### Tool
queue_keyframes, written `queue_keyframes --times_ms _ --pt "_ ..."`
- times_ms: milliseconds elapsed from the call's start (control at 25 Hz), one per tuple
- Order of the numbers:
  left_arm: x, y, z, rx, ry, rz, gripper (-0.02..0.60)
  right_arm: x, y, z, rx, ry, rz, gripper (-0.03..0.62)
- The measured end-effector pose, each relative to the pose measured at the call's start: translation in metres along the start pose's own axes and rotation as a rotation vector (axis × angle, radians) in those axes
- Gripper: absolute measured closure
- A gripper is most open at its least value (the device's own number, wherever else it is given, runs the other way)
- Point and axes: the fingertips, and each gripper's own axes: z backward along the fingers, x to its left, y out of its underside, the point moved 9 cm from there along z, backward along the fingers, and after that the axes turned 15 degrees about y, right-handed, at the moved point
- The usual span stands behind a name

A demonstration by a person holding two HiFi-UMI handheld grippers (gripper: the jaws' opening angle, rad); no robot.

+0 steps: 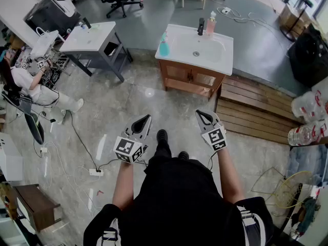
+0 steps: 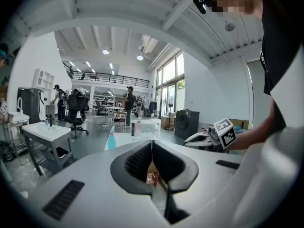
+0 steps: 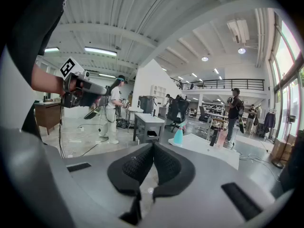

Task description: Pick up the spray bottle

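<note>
Head view: the spray bottle (image 1: 164, 45) stands on the sink counter (image 1: 221, 60), well ahead of us. Our left gripper (image 1: 146, 119) and right gripper (image 1: 200, 115) are closed and empty. We judge this the approach, so next we walk up and open one.

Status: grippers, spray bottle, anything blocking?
Left gripper, right gripper shut, empty. Spray bottle upright on sink counter, left corner, ahead, untouched. Nothing seen blocking.

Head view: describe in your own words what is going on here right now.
A person holds the left gripper and the right gripper out in front, both shut and empty. Ahead stands a white washbasin on a wooden cabinet; the turquoise plastic spray bottle sits on its left edge, untouched, well beyond both grippers.
</note>
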Motion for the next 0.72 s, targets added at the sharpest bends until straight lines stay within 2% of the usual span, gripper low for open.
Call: queue_keyframes --times_ms 360,720 --pt "-0.001 -0.007 -0.024 -0.004 0.008 -0.001 0.557 -0.019 0.003 -0.003 0.006 0.005 0.0 0.579" --pt "0.0 -0.005 -0.032 -0.003 0.005 0.013 0.557 -0.029 0.004 -0.005 -0.006 -0.012 -0.053 0.579"
